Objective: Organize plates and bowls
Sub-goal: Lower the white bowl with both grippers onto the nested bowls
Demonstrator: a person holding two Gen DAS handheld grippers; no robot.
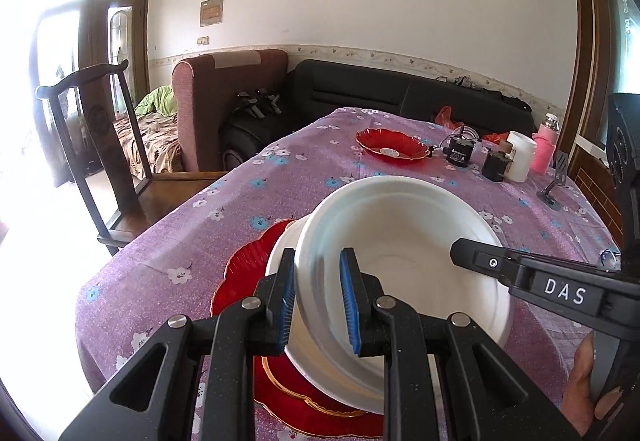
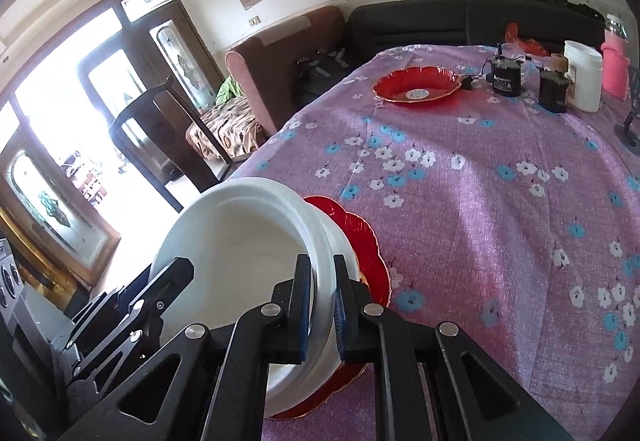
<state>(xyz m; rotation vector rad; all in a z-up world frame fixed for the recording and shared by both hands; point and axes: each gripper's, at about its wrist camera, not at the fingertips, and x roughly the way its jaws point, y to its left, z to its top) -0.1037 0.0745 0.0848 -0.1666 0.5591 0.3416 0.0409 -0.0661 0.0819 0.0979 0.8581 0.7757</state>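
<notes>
My left claw (image 1: 320, 301) is clamped on the near rim of the white bowl (image 1: 404, 241), one blue pad inside the wall and one outside. My right claw (image 2: 322, 307) pinches the opposite rim the same way, nearly closed on the thin edge. Between them the bowl hangs tilted over a second white bowl (image 1: 280, 253), which sits on a red plate (image 1: 244, 273) at the near edge of the table (image 1: 180, 241) with its purple flowered cloth. Farther back lie a red dish (image 1: 392, 145), two small black boxes (image 1: 458, 153), a white jar (image 1: 520, 157) and a pink bottle (image 1: 544, 149). A wooden chair (image 1: 100, 145) stands left of the table. Both claws point slanting downward.
</notes>
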